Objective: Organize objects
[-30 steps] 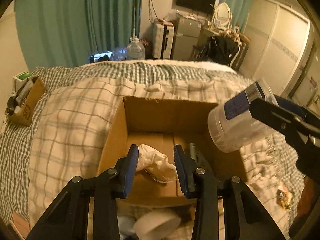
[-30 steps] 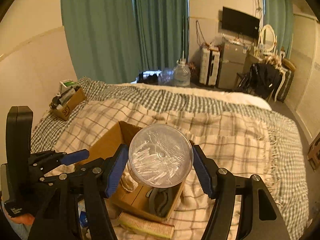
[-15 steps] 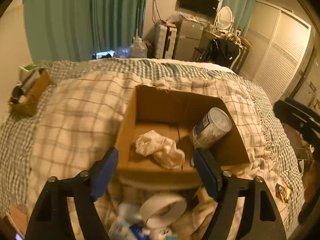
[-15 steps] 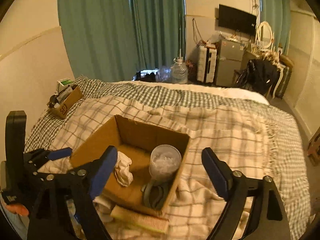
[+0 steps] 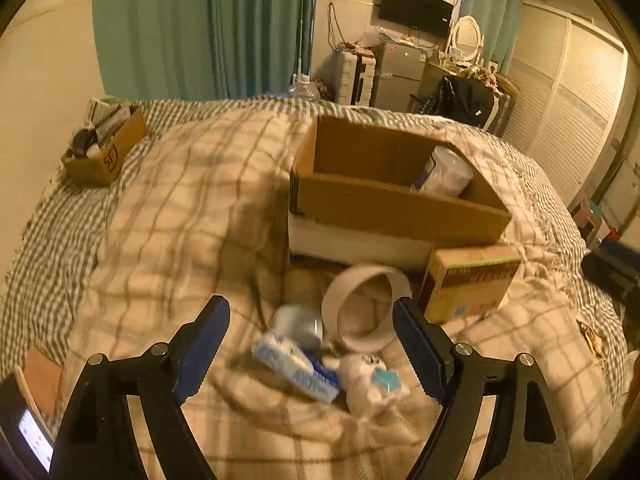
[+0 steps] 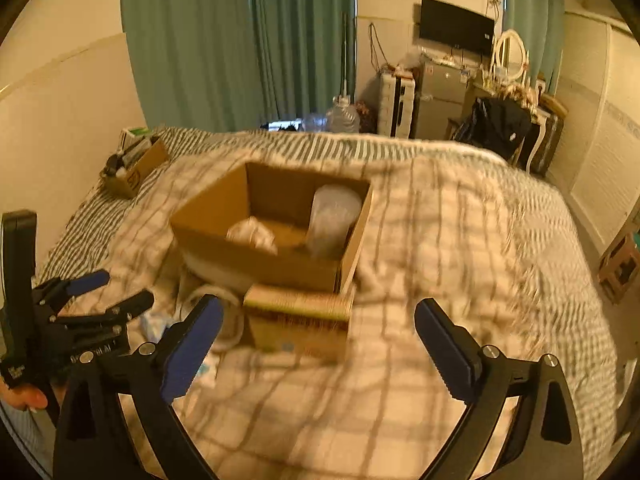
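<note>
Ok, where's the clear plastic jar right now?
The clear plastic jar stands inside the cardboard box, in its right corner, with the crumpled white cloth to its left.

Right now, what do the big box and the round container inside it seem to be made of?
Big box: brown corrugated cardboard, matte; the fluted cut edge shows at its corner.
Round container: probably clear plastic, slightly glossy; pale contents show through its wall.
</note>
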The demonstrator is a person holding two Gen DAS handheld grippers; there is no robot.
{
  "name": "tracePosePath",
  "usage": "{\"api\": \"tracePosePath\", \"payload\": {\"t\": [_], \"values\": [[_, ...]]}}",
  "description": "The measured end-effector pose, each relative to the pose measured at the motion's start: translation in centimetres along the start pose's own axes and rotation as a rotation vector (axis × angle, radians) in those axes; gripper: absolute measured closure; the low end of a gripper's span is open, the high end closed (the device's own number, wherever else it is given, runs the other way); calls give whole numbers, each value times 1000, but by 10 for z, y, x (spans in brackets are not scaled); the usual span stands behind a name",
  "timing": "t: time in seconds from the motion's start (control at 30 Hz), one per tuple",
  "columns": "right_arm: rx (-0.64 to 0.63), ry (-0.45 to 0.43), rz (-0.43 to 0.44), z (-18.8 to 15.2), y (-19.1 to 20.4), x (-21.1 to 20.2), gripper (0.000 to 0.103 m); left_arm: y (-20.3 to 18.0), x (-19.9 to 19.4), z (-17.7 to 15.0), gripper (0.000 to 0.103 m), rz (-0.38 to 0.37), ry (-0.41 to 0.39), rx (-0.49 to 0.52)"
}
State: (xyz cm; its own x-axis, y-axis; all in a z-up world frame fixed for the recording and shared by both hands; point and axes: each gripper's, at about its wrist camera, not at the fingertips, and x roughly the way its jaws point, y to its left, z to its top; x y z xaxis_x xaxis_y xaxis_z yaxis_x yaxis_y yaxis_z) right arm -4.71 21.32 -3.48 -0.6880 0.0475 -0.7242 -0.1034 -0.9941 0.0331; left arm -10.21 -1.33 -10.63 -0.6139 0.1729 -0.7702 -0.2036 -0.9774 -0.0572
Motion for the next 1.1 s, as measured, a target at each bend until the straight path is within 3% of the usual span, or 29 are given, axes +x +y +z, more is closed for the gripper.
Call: {"api": "tracePosePath", "payload": {"t": [0.1, 0.33, 0.53, 0.6, 0.73, 0.8, 0.87, 1.0, 1.03, 1.1], "values": [[-5, 58, -12, -17, -5, 13, 6, -3, 8, -8, 17, 11, 13, 0], [-1, 77, -34, -27, -27, 40, 6, -20, 38, -8, 17, 6, 75, 38], [45, 154, 62, -31, -46, 81, 6, -28, 65, 0, 17, 24, 108, 63], [58, 163, 81, -31, -49, 88, 6, -27, 76, 2, 21, 37, 132, 53], [68, 181, 124, -30, -52, 100, 6, -25, 95, 2, 34, 49, 166, 36], [67, 189, 133, -29, -51, 105, 6, -28, 104, 0, 46, 53, 196, 49], [61, 196, 152, -28, -50, 110, 6, -33, 110, -4, 65, 49, 215, 75], [34, 204, 169, -22, -46, 117, 6, -36, 114, -8, 83, 45, 238, 96], [15, 203, 160, -19, -44, 119, 6, -35, 114, -8, 92, 48, 241, 96], [-6, 201, 156, -14, -42, 125, 6, -33, 107, -7, 92, 37, 231, 86]]}}
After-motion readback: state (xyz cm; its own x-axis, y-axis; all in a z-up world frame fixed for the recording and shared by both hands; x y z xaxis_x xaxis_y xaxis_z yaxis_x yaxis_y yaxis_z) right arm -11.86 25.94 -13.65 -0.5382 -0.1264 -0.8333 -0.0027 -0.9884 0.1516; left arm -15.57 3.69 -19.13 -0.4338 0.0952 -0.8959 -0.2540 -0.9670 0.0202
